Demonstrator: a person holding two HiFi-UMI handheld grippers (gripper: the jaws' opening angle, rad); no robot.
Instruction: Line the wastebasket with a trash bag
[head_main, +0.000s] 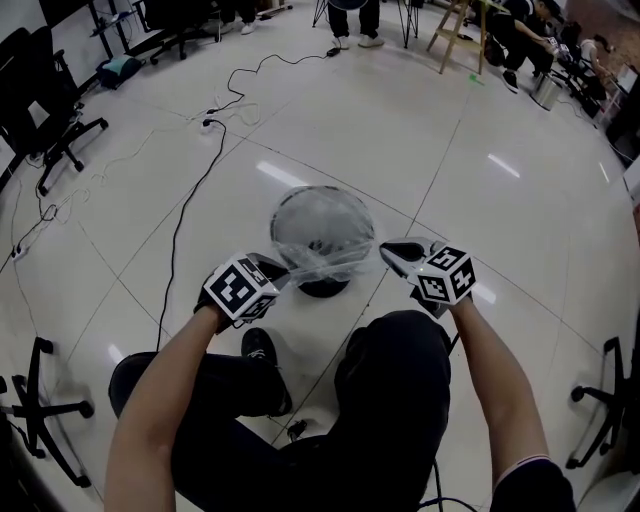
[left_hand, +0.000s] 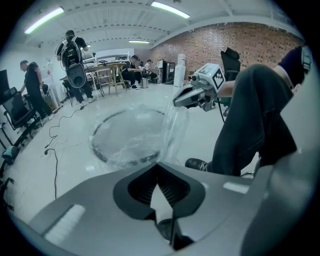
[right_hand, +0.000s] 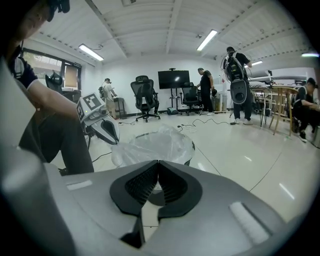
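Left gripper (head_main: 282, 271) and right gripper (head_main: 388, 251), jaws closed on the bag (head_main: 322, 255), hold it stretched over the basket (head_main: 324, 289) on the floor (head_main: 420, 130).

Trash bag (head_main: 322, 232) over wastebasket (head_main: 322, 289) on floor (head_main: 420, 130)

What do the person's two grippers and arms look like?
The left gripper and right gripper are alike: pale grey shells, black ribbed fingers, each with a cube of black-and-white square markers. The forearms are bare; above the right one a short dark sleeve shows.
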